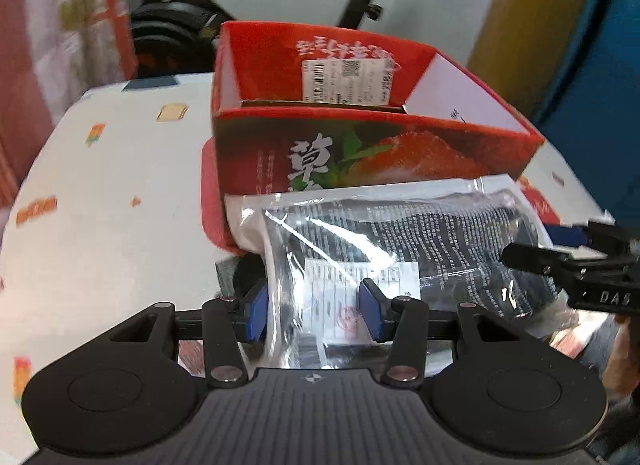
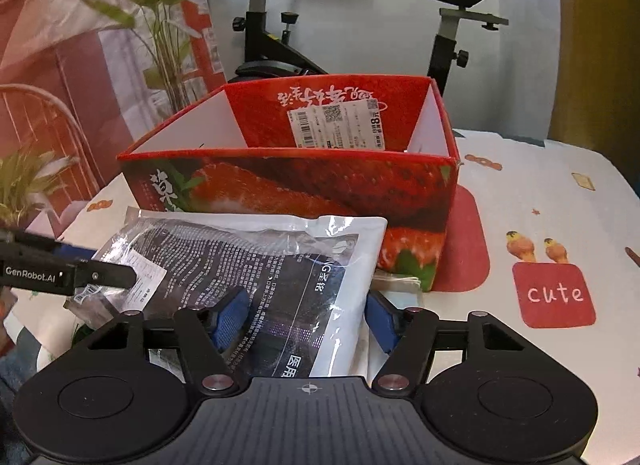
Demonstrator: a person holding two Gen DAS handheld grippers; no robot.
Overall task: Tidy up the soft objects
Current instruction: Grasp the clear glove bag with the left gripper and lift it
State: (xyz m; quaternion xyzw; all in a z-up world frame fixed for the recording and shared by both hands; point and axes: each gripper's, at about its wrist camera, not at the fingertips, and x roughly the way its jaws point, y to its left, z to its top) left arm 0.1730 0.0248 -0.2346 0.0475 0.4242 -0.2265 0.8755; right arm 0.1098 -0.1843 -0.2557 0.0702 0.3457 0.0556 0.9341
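A clear plastic packet [image 1: 400,233] with dark printed contents and a white label lies just in front of the red strawberry box [image 1: 360,145], which is open at the top. My left gripper [image 1: 312,313] is shut on the packet's near end, with both blue pads pressing its sides. In the right wrist view the same packet [image 2: 280,265] fills the gap of my right gripper [image 2: 306,317], whose blue pads touch both edges. The red strawberry box [image 2: 300,181] looks empty where its inside shows. Each gripper's black finger reaches into the other's view from the side.
The table has a white patterned tablecloth [image 2: 540,205] with a red "cute" patch [image 2: 554,295]. A red mat [image 2: 468,241] lies under the box. An exercise bike [image 2: 264,37] stands behind the table, and green plants [image 2: 160,25] and a curtain are at the left.
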